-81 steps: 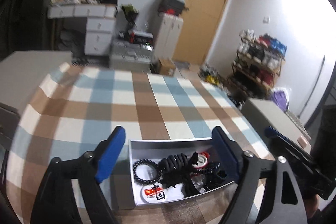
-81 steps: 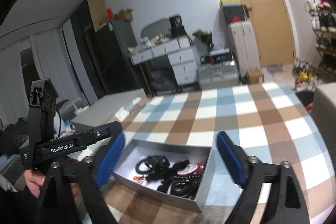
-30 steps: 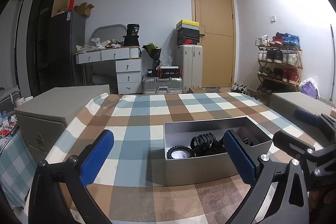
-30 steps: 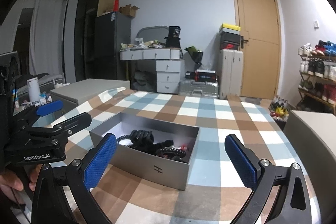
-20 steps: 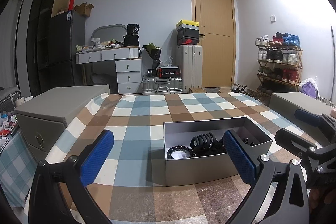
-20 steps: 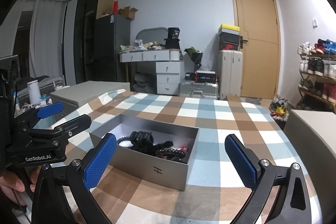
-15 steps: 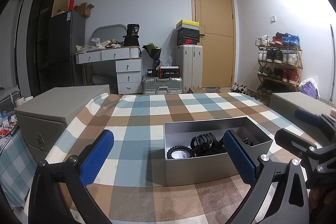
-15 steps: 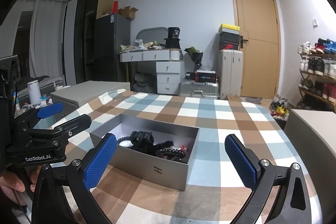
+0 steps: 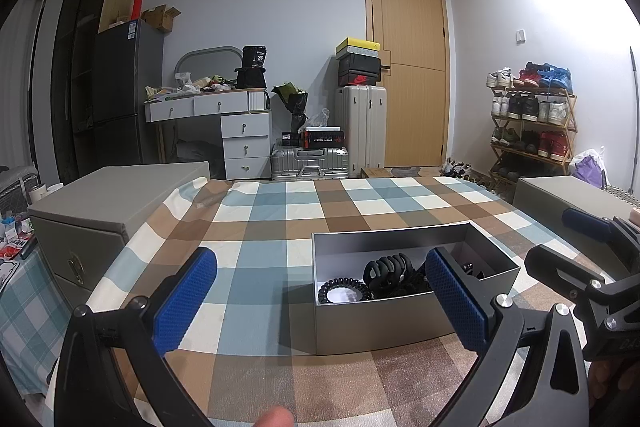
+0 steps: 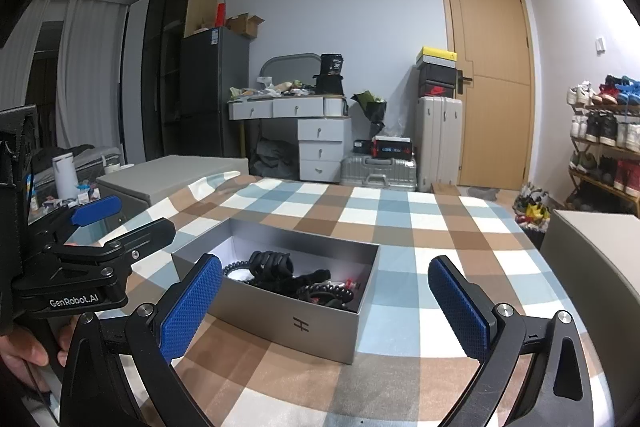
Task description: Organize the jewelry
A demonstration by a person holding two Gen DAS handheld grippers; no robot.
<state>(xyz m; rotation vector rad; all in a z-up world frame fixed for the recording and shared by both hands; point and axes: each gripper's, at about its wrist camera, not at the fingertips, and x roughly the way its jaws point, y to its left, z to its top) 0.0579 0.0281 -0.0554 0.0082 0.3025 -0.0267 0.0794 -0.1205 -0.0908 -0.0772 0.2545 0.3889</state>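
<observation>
Both hand-held grippers [image 9: 320, 291] [image 10: 326, 291] spread as before, seemingly unmoved beside grey box [image 9: 384, 323].

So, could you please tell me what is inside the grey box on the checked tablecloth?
The grey box holds a black claw clip, a black spiral hair tie, a dark beaded bracelet and something small and red. Whatever lies beneath that tangle is covered.
</observation>
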